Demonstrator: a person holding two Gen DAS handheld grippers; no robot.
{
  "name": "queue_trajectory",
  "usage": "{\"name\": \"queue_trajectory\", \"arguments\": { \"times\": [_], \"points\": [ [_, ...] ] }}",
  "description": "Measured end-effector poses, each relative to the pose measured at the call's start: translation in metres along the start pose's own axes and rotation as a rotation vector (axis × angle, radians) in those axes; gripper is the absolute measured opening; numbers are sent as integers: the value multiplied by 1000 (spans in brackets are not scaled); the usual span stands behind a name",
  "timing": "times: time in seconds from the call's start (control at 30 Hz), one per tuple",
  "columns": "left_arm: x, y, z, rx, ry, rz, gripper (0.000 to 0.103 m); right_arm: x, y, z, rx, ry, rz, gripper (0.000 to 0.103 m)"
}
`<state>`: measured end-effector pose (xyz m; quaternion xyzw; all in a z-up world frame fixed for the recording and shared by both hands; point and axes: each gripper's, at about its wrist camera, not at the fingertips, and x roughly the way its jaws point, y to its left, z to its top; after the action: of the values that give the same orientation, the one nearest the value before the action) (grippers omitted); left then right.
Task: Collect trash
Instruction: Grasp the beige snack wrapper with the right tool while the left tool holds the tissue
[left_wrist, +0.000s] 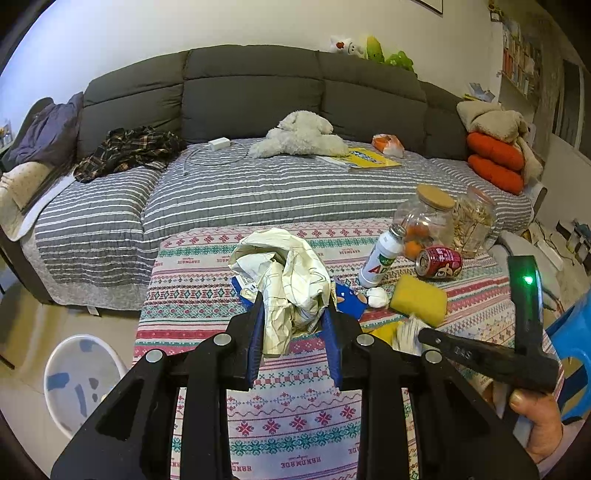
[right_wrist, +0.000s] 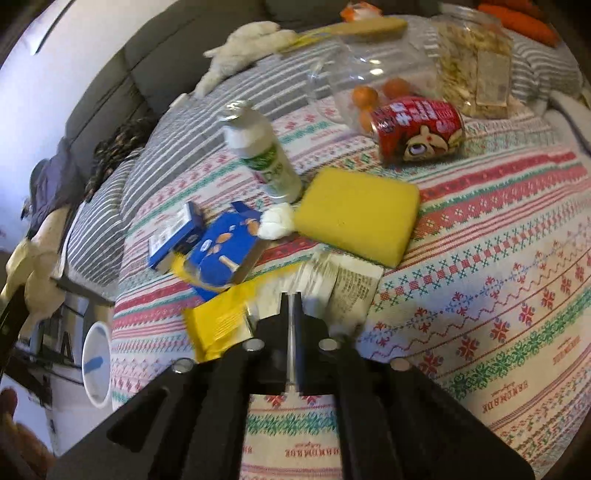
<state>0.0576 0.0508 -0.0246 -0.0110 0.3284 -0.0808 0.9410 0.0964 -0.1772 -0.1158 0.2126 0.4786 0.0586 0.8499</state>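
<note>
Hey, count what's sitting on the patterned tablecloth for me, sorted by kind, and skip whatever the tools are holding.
Glass jars: 2 (cork-lidded jar, seed jar)
Drink containers: 2 (white bottle, red can)
Blue boxes: 2 (small blue box, opened blue box)
Yellow sponge: 1
White wad: 1
Total: 8

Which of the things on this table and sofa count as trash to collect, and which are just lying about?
Trash, likely: crumpled paper in the left gripper; yellow-and-white wrapper at the right gripper; blue boxes; white wad; red can; white bottle.

Lying about: yellow sponge, jars, plush toy, plaid shirt.
</note>
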Motion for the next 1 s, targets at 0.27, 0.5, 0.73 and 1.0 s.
{"name": "queue_trajectory", "arguments": {
  "times": [0.27, 0.5, 0.73, 1.0],
  "points": [
    [0, 0, 0, 6, 9, -4, 28, -15, 4, -4, -59, -28, -77, 19],
    [0, -1, -2, 14, 13, -4, 28, 15, 7, -6, -34, 9, -132, 81],
    [2, 3, -3, 14, 20, 0, 28, 31, -4, -9, -42, 74, -149, 37],
    [2, 0, -2, 4, 3, -9, 28, -30, 3, -1, -61, -138, -81, 35]
  ]
}}
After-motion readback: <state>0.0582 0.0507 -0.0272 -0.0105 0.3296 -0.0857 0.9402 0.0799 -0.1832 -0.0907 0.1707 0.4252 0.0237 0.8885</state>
